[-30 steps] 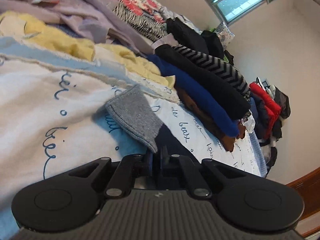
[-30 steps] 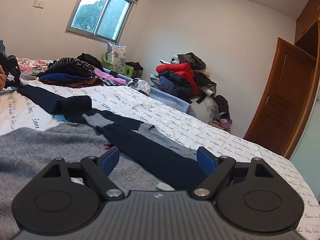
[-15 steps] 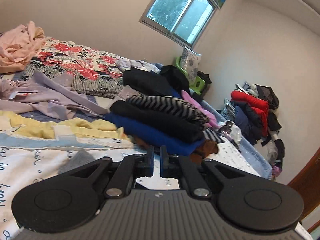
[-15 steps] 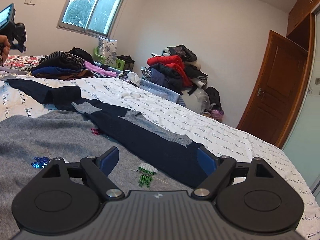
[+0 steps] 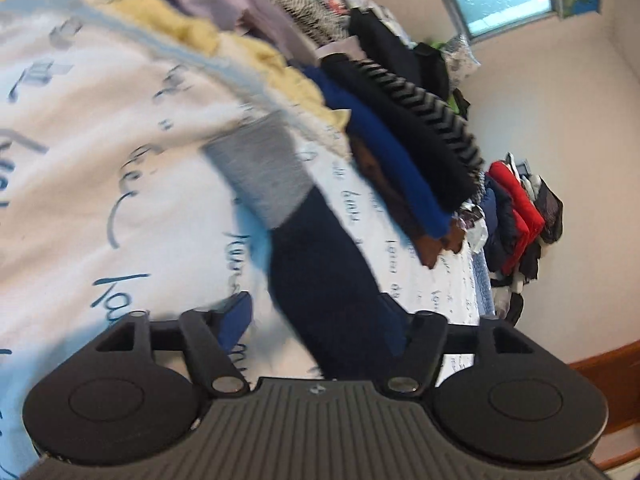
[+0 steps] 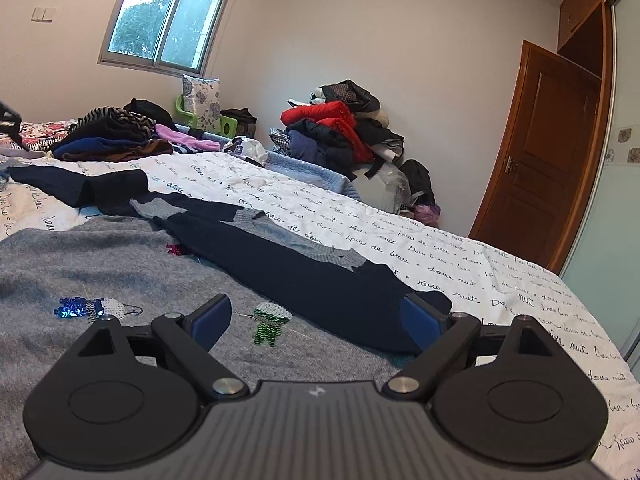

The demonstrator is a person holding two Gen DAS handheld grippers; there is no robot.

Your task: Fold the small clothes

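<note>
The left gripper point(image 5: 316, 320), clamped shut a second ago, has just been opened wide; the navy sleeve point(image 5: 320, 264) with its grey cuff point(image 5: 260, 168) lies between the jaws, unpressed, flat on the bed point(image 5: 100, 140). The right gripper point(image 6: 316, 320) is spread wide over the grey sweater point(image 6: 100, 264) mid-bed. The sleeve appears released, so a fresh fold can be taken.

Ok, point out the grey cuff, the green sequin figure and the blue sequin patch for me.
grey cuff point(image 5: 260, 172): left wrist view, middle of the ribbed band ending the navy sleeve.
green sequin figure point(image 6: 269, 322): right wrist view, its body on the grey sweater.
blue sequin patch point(image 6: 76, 307): right wrist view, its blue left half.
</note>
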